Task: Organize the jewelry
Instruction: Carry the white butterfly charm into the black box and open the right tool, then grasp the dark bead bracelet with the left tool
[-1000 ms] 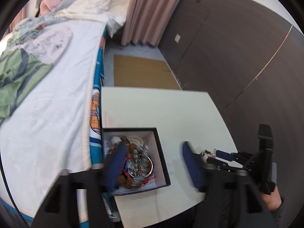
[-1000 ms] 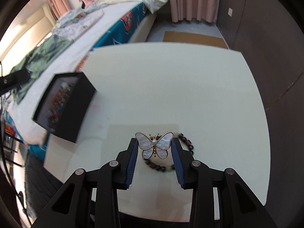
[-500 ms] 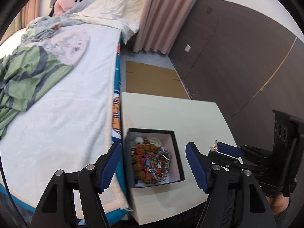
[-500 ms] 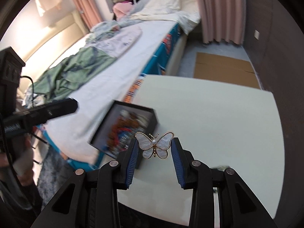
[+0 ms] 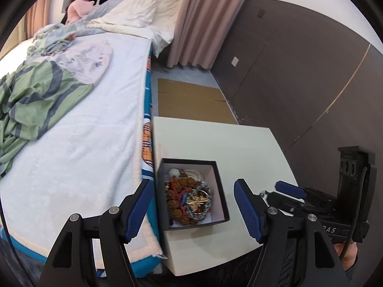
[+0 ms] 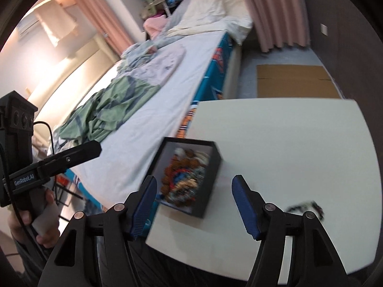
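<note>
- Black box sits at the tabletop edge by the bed, heaped with jewelry.
- Your right tool gapes empty above it; left tool likewise.
- Beaded bracelet lies loose on the tabletop, probably your next pick.

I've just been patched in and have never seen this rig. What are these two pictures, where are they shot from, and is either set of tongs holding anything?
There is no robot arm: a person holds one pair of tongs in each hand, with a fisheye camera looking along its blue fingers. The left view shows the left tongs open above a black jewelry box full of beads and chains, on a white table beside a bed. The right view shows the right tongs open too, holding nothing. A beaded bracelet lies on the table, blurred.
</note>
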The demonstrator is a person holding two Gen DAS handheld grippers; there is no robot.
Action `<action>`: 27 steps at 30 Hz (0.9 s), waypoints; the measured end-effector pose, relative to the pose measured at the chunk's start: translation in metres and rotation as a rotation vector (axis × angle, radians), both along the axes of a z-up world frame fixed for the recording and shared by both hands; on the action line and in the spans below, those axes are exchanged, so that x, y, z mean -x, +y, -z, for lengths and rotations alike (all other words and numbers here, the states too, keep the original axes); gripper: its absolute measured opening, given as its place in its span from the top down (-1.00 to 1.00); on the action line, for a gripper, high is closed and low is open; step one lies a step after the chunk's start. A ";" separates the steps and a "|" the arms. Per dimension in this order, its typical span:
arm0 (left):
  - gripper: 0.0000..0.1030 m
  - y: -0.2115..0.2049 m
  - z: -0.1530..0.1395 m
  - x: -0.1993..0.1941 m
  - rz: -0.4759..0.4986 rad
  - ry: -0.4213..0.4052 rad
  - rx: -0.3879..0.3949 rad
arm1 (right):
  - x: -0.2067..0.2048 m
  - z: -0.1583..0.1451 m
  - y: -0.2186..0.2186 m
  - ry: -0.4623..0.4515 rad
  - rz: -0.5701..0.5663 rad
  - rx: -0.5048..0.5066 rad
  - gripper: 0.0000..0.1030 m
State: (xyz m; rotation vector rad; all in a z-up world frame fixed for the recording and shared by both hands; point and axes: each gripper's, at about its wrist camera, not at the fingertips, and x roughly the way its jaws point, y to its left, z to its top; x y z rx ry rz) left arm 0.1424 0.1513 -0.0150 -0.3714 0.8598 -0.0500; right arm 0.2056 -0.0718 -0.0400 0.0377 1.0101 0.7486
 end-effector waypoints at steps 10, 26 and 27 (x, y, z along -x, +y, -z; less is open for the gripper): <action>-0.38 -0.052 0.003 -0.012 0.098 0.014 -0.022 | 0.003 0.000 -0.087 0.011 0.160 0.010 -0.27; -0.38 -0.150 0.029 -0.049 0.291 0.096 -0.110 | 0.005 0.018 -0.168 0.047 0.311 0.012 -0.27; -0.38 -0.154 0.032 -0.051 0.300 0.104 -0.116 | 0.006 0.020 -0.171 0.048 0.316 0.013 -0.27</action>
